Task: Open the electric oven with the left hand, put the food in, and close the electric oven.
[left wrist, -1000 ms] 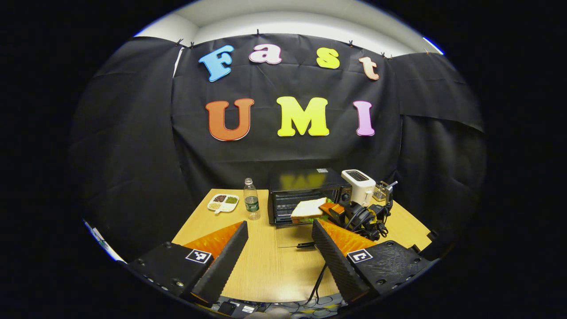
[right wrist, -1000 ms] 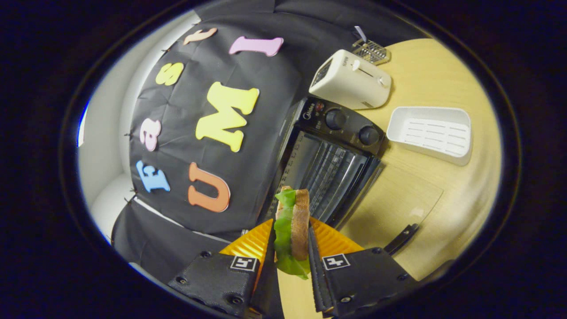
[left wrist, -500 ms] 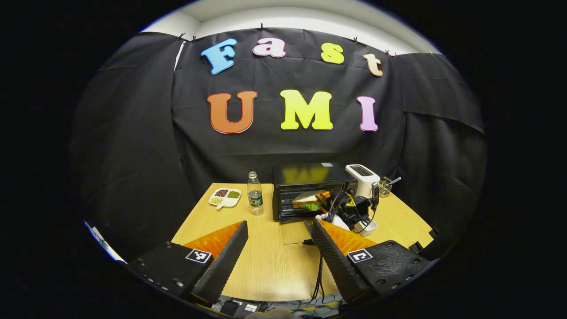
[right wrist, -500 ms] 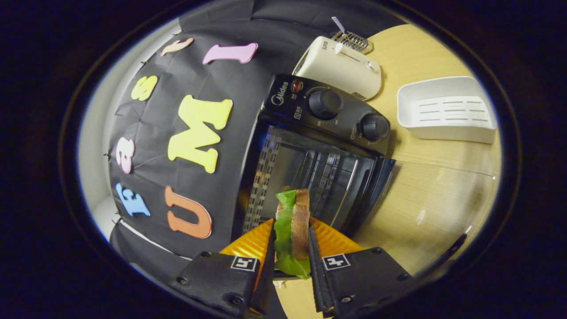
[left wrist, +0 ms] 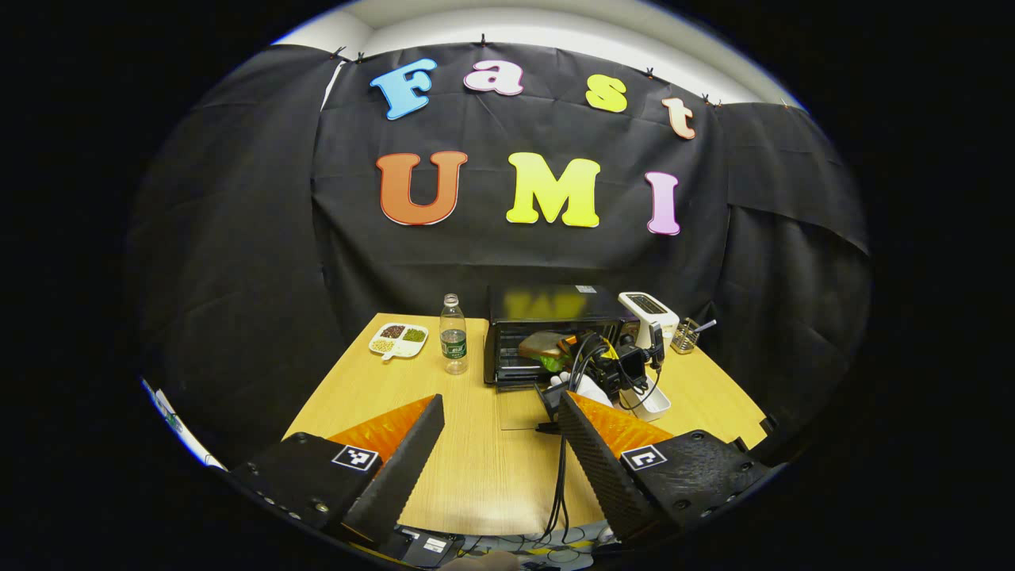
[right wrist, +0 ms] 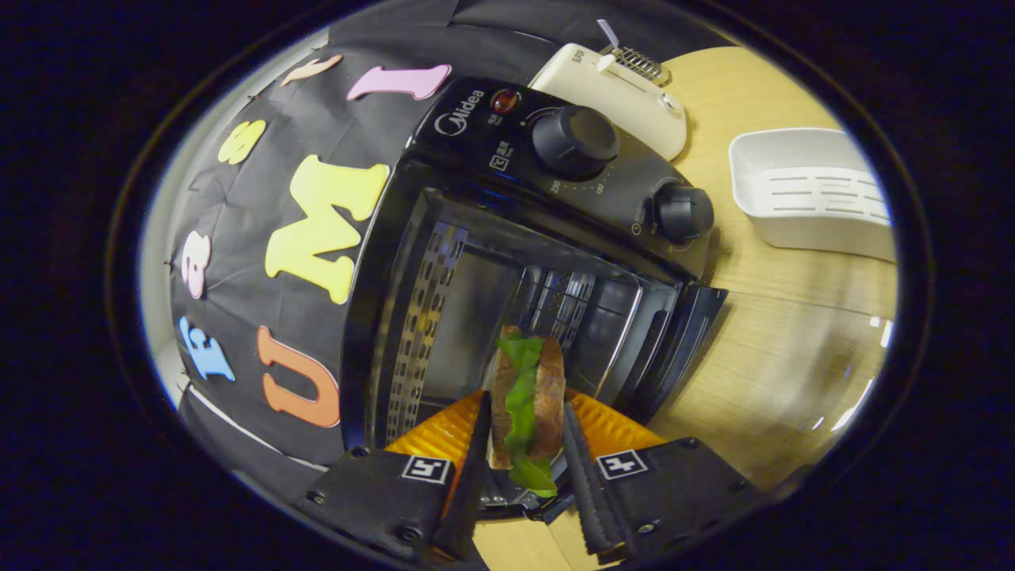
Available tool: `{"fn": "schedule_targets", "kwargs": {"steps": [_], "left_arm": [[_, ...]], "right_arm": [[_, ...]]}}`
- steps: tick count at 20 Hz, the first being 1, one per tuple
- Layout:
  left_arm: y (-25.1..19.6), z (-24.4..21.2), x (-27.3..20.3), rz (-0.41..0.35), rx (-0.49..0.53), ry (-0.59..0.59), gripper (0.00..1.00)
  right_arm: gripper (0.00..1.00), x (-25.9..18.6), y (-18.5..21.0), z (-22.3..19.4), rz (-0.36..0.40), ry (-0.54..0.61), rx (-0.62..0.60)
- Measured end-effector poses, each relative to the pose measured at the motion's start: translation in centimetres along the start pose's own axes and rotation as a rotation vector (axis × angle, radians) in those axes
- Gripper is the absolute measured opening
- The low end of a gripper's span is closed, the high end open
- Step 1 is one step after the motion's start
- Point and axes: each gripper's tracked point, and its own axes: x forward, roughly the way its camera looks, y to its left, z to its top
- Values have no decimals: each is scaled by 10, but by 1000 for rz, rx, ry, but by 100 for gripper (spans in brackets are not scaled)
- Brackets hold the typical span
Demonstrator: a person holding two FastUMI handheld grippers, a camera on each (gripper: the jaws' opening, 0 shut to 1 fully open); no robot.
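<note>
Your right claw (right wrist: pixel 525 440) pinches the sandwich (right wrist: pixel 526 388) by its bread faces at the open oven (right wrist: pixel 507 262) mouth, your left claw (left wrist: pixel 498 444) wide over the desk (left wrist: pixel 476 468); it looks light, soft, crushable, so grip gently.

A black electric oven (right wrist: pixel 507 262) with two round black knobs on its control panel is standing at the far side of the wooden counter (left wrist: pixel 476 468), its glass door (right wrist: pixel 793 373) hanging fully open and lying flat toward the near side. A sandwich of brown bread with green lettuce (right wrist: pixel 527 400) is sitting on edge, pinched between both fingers of the right tool (right wrist: pixel 523 484), and is poking into the oven's open mouth. In the left gripper view the sandwich (left wrist: pixel 543 346) is showing inside the oven (left wrist: pixel 555 317).
</note>
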Motion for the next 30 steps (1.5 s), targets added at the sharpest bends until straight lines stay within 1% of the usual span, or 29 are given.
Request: {"fn": "schedule_targets", "kwargs": {"steps": [1, 2, 3, 4, 5, 7, 8, 9, 10, 11, 12, 13, 14, 15, 18, 21, 25, 28, 30], "left_arm": [[1, 1, 1, -2, -4, -4, 95], [0, 0, 2, -3, -10, -5, 95], [0, 1, 3, -6, -19, -10, 95], [0, 3, 3, -7, -27, -15, 95], [2, 4, 4, -6, -36, -18, 95], [2, 5, 5, -10, -58, -30, 95], [2, 6, 5, -7, -61, -33, 95], [3, 4, 6, -4, -60, -34, 87], [4, 2, 7, 1, -58, -31, 95], [5, 2, 6, 5, -56, -31, 95], [6, 1, 6, 6, -58, -29, 95], [5, 0, 7, 5, -60, -27, 87], [5, -1, 6, 3, -60, -26, 87], [4, -1, 7, 4, -57, -30, 95], [4, -3, 10, 15, -59, -38, 95], [1, -6, 16, 23, -34, -53, 95], [-4, -18, 31, 43, 4, -64, 95], [-16, -37, 51, 51, 3, -38, 95], [-27, -53, 63, 61, 12, -17, 95]], "right_arm": [[51, -2, -1, -1, -15, 19, -32], [58, -5, -1, 2, -23, 19, -73], [86, -10, -1, 7, -34, 13, -130], [90, -14, -1, 13, -46, 7, -181], [98, -19, 0, 19, -43, -2, -221], [98, -27, 5, 26, -20, -15, -287], [98, -26, 6, 25, -17, 1, -297], [99, -24, 4, 21, -26, 21, -310], [99, -25, 1, 18, -38, 38, -327], [99, -27, 3, 20, -32, 28, -335], [99, -29, 9, 20, -4, 21, -354], [98, -30, 11, 18, -11, 36, -416], [98, -36, 5, 14, -29, 78, -504], [99, -38, 5, 12, -28, 95, -549], [99, -57, 18, 22, -3, 84, -589], [99, -94, 27, 33, 12, 80, -660], [99, -157, 33, 64, 11, 68, -782], [100, -204, 30, 97, 1, 42, -897], [100, -235, 21, 122, -10, 15, -962]]}}
